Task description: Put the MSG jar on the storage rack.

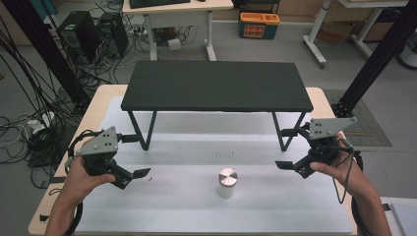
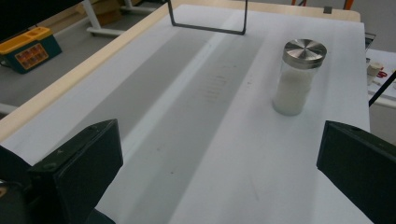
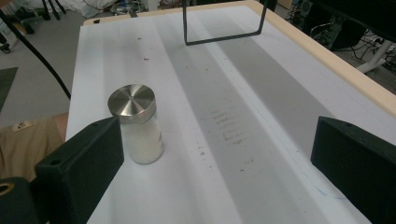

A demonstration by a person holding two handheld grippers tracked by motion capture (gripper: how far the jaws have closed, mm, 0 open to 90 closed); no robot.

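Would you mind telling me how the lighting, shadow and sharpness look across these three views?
High view: even, dim light; the black shelf casts a soft grey band on the white table cover. Left gripper view: the jar is fairly sharp, its steel lid showing a mild sheen; the near jaws are blurred. Right gripper view: the same shadow band, and the lid reflects light softly.

I see both handheld units built alike: the left gripper (image 1: 132,156) and the right gripper (image 1: 289,147) each have a black body, two flat black jaws with squared, blocky ends, and a grey three-cornered plate on top carrying several small dark screw holes. A thin black cable loops away from each unit, the right one trailing down past the wrist and the left one curling behind the hand. In the gripper views I note a small round hole in the top face of the near jaw block; both forearms are bare, no sleeves.
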